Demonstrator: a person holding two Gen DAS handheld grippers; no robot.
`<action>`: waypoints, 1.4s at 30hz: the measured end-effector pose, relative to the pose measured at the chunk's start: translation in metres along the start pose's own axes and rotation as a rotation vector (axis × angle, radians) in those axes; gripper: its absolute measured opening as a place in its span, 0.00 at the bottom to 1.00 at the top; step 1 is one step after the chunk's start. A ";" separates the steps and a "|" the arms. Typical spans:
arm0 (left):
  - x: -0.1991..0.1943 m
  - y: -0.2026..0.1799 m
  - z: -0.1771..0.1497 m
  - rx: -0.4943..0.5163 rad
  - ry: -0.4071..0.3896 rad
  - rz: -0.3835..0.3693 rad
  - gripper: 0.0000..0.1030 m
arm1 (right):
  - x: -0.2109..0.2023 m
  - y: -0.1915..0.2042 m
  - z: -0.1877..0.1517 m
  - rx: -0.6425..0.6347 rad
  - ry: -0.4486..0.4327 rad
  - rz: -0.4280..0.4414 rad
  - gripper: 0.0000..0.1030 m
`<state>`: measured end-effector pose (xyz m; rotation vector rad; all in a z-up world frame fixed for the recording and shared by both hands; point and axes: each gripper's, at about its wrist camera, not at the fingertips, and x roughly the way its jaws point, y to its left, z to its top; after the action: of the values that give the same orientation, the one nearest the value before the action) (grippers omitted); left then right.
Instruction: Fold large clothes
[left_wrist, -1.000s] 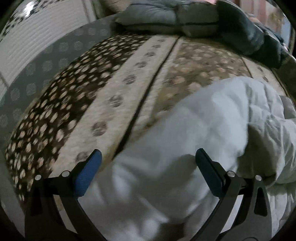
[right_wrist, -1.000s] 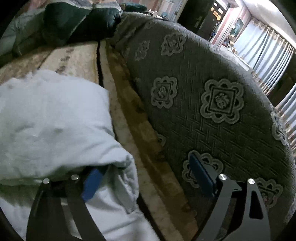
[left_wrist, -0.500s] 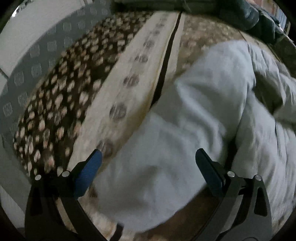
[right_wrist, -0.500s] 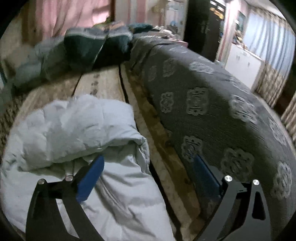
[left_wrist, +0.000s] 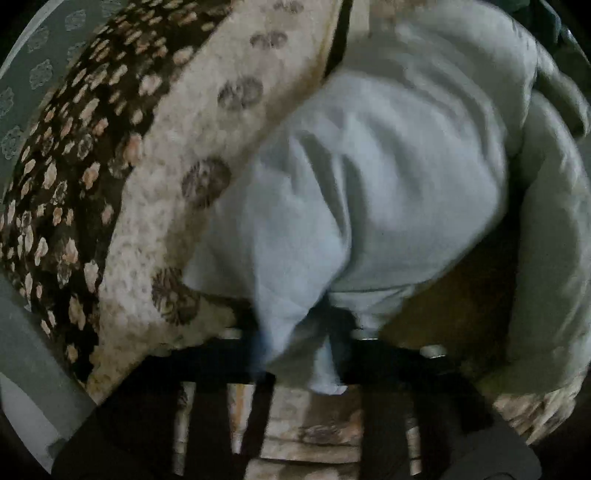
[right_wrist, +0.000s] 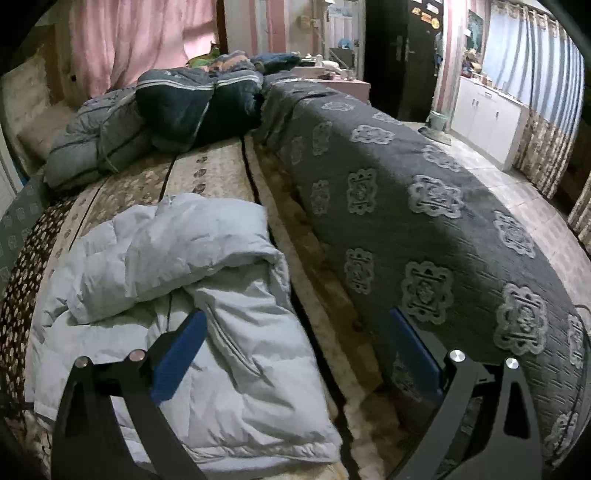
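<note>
1. Left gripper (left_wrist: 299, 347): points down at the sofa seat; its jaws have just closed and now pinch a fold of the pale blue padded jacket (left_wrist: 369, 177) at that garment's near edge. Cloth bunches upward from the pinch. Frame blurred; pads themselves largely hidden by fabric.
2. Right gripper (right_wrist: 295, 354): jaws stand wide apart, nothing between them. Blue fingers (right_wrist: 179, 356) hang above the jacket (right_wrist: 221, 350) without touching it; the right-hand one sits over the seat's edge by the backrest.
3. Jacket position: lies on the sofa seat cushions (right_wrist: 218, 170), near end of the seat, its right edge running just beside the dark seam along the backrest side. The far part is folded back over the near part, forming a puffy upper layer. A zip line shows on the lower layer.
4. Seat cover: beige with brown leaf prints; a darker brown spotted strip (left_wrist: 55, 184) runs along the front edge.
5. Backrest (right_wrist: 424, 206): grey quilted cover with medallion pattern, along the right of the seat.
6. Far end of the seat: heap of dark blue and grey padded coats (right_wrist: 166, 114), well apart from the jacket.
7. Beyond: pink curtain (right_wrist: 122, 40), dark door (right_wrist: 399, 55), white cabinet (right_wrist: 487, 118).
</note>
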<state>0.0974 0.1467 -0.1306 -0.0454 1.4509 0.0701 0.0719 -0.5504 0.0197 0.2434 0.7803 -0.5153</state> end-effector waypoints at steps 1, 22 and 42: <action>-0.006 0.001 0.002 -0.011 -0.019 0.006 0.07 | -0.003 -0.003 0.000 0.007 -0.005 -0.001 0.95; -0.246 -0.141 0.007 0.013 -0.825 -0.208 0.05 | 0.009 0.044 0.017 0.074 -0.071 0.224 0.98; -0.138 -0.436 0.045 0.341 -0.538 -0.368 0.05 | 0.095 -0.006 0.019 -0.034 0.033 0.124 0.98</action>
<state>0.1590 -0.2872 0.0064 -0.0117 0.8829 -0.4366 0.1369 -0.5964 -0.0356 0.2674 0.8000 -0.3812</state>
